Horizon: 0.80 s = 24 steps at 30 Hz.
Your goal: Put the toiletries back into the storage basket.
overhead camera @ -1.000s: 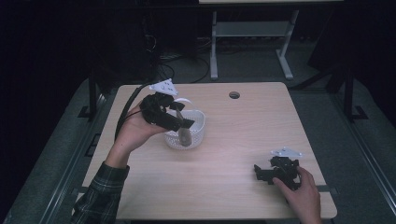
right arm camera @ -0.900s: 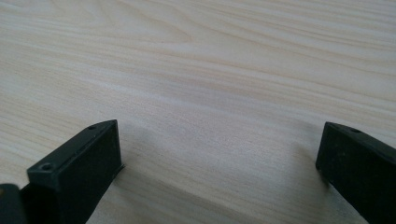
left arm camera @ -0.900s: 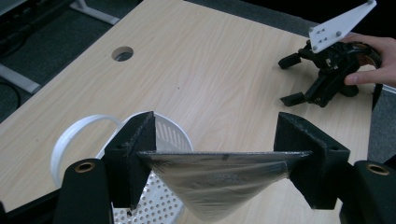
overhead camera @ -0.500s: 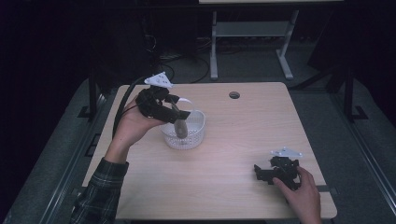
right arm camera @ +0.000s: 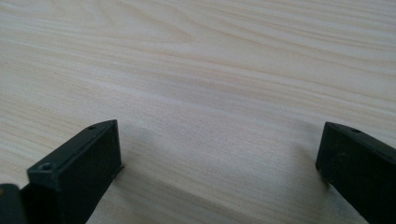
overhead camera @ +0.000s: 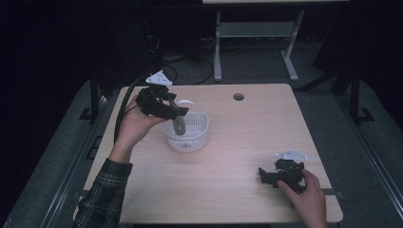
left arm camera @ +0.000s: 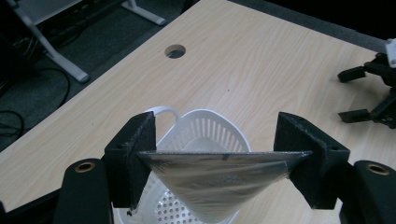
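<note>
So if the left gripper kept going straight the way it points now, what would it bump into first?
Most likely the white basket. The left gripper holds a silvery cone-shaped piece between its jaws, tip down over the basket's opening, so that piece would probably reach the inside of the basket first. Depth is hard to judge.

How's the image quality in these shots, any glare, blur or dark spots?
High view: the room around the wooden table is almost black. Left gripper view: sharp on the white basket, with sheen on the shiny cone-shaped piece between the jaws. Right gripper view: soft shadows beside both jaws, wood grain slightly blurred.
</note>
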Available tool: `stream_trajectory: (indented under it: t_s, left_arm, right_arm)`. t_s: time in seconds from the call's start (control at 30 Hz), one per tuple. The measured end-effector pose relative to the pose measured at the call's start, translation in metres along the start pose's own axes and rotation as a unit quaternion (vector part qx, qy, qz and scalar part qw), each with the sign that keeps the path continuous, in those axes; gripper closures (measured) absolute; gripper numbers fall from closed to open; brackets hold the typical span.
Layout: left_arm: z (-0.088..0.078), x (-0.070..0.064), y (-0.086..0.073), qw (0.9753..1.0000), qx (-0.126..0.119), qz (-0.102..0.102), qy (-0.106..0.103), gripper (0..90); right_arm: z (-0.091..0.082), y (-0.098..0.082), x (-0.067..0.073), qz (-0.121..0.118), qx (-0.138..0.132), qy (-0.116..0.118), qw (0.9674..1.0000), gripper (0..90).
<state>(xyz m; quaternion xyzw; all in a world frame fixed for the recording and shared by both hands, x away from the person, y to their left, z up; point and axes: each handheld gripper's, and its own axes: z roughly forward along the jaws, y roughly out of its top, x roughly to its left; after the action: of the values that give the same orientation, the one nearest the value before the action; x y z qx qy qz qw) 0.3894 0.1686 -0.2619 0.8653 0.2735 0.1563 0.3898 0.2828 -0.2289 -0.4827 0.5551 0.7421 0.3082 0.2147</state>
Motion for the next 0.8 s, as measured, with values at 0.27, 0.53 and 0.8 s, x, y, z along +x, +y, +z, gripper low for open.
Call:
stream_trajectory:
  t_s: [0.27, 0.53, 0.8]
  left_arm:
    - [0.005, 0.007, -0.007, 0.9999, 0.000, -0.007, 0.013, 29.4]
    - [0.012, 0.011, -0.014, 0.9998, 0.005, -0.011, 0.018, 29.3]
    - [0.021, 0.014, -0.024, 0.9995, 0.013, -0.014, 0.025, 29.3]
  right_arm:
    - [0.000, 0.000, 0.000, 0.000, 0.000, 0.000, 1.0000, 0.0]
    - [0.000, 0.000, 0.000, 0.000, 0.000, 0.000, 1.0000, 0.0]
    - [0.000, 0.000, 0.000, 0.000, 0.000, 0.000, 1.0000, 0.0]
